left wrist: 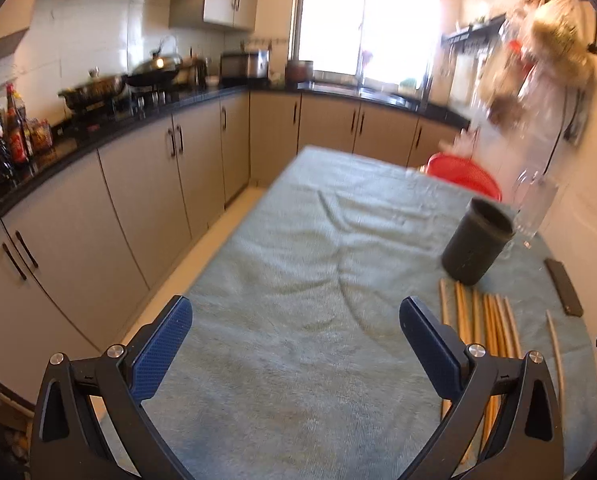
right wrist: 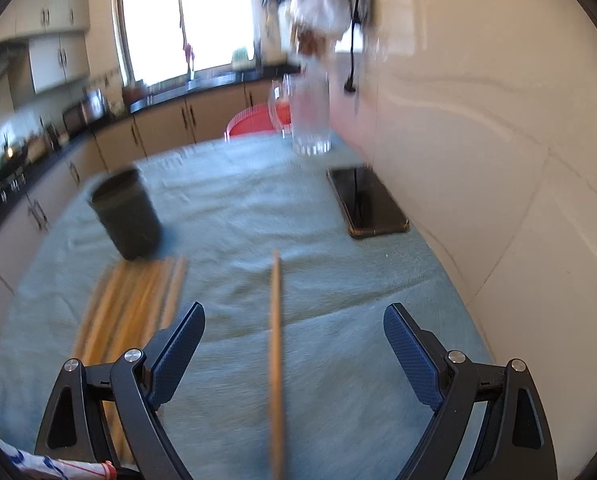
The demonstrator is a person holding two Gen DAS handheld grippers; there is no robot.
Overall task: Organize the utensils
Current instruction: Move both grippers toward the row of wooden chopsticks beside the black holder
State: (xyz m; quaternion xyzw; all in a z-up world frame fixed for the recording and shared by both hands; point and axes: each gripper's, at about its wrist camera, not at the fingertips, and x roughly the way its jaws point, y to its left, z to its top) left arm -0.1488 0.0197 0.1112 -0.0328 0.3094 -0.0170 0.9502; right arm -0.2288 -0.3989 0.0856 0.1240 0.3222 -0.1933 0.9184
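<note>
Left claw (left wrist: pixel 296 344) is hovering wide open over the teal cloth (left wrist: pixel 298 264), gripping nothing. Bundle of wooden chopsticks (left wrist: pixel 484 328) is lying just right of its right finger; dark cup (left wrist: pixel 476 240) is standing upright ahead-right, just past the bundle's far ends. Right claw (right wrist: pixel 294 354) is also gaping wide, holding nothing; a single chopstick (right wrist: pixel 275 340) is lying on the cloth between its fingers, touching neither. Bundle is sitting to its left, cup ahead-left, black phone (right wrist: pixel 368 202) ahead-right, clear glass jug (right wrist: pixel 310 116) further ahead. Both views are motion-blurred.
</note>
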